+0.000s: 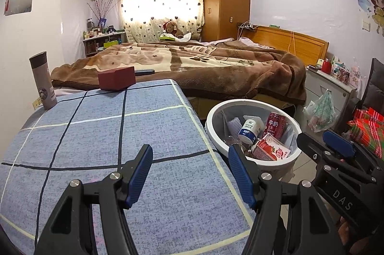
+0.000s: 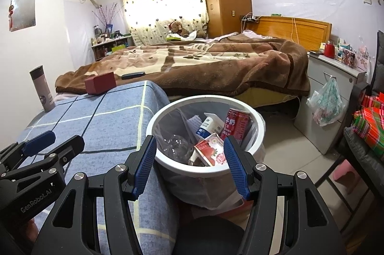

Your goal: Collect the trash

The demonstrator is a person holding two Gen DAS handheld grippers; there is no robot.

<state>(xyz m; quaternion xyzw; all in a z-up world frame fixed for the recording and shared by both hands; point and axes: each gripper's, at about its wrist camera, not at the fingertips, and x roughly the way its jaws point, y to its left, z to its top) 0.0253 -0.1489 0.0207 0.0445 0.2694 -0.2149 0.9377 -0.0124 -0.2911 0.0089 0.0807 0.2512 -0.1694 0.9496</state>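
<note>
A white round trash bin (image 1: 252, 160) (image 2: 211, 168) stands on the floor beside the blue checked table (image 1: 108, 147) (image 2: 108, 115). It holds a red milk can (image 1: 276, 125) (image 2: 236, 124), a white and blue bottle (image 1: 249, 131) (image 2: 208, 125), a red strawberry carton (image 1: 271, 149) (image 2: 211, 151) and a clear plastic bottle (image 2: 175, 144). My left gripper (image 1: 190, 173) is open and empty over the table's near right edge. My right gripper (image 2: 190, 166) is open and empty just above the bin's near rim. Each gripper shows in the other's view (image 1: 336, 147) (image 2: 52, 142).
A grey thermos (image 1: 43, 81) (image 2: 42, 88) and a dark red box (image 1: 117, 81) (image 2: 100, 82) stand at the table's far end. Behind is a bed with a brown blanket (image 1: 192, 65). A grey cabinet (image 2: 331, 96) with a hanging plastic bag (image 2: 327, 101) stands right.
</note>
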